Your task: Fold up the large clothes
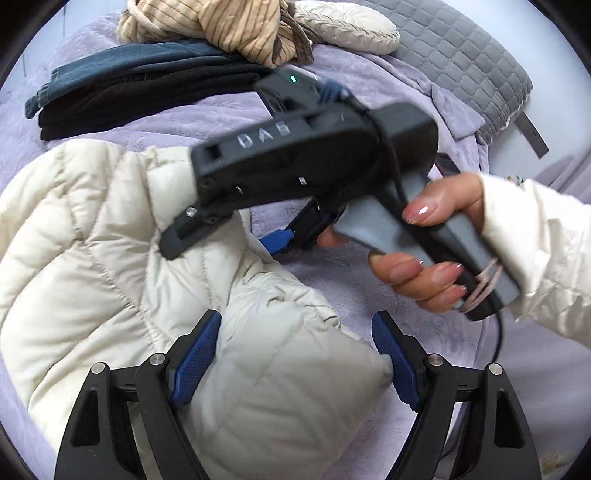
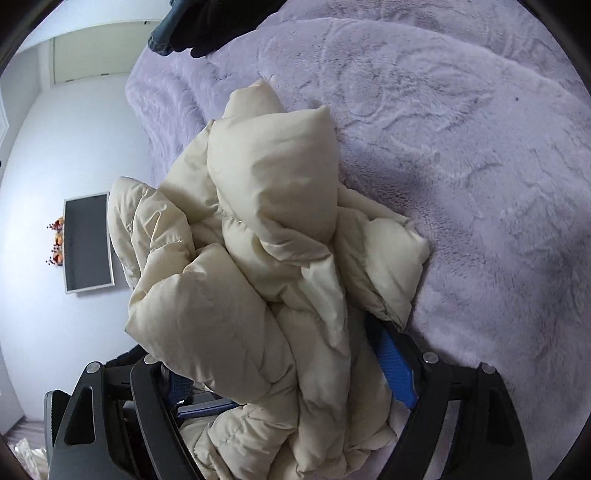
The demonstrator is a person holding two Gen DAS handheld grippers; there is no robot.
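the cream puffer jacket (image 1: pixel 96 266) lay bunched on the bed's lilac blanket (image 1: pixel 207 118). the left tongs (image 1: pixel 295 363) stood apart, a padded fold of the jacket between the blue pads (image 1: pixel 197 354); whether they pressed it could not be told. the right tongs (image 2: pixel 295 373), held in a hand (image 1: pixel 432 254) with a white sleeve (image 1: pixel 546 251), also stood apart, jacket heaped between them. folded dark clothes (image 1: pixel 140 88) and a striped garment (image 1: pixel 221 29) lay further up the bed.
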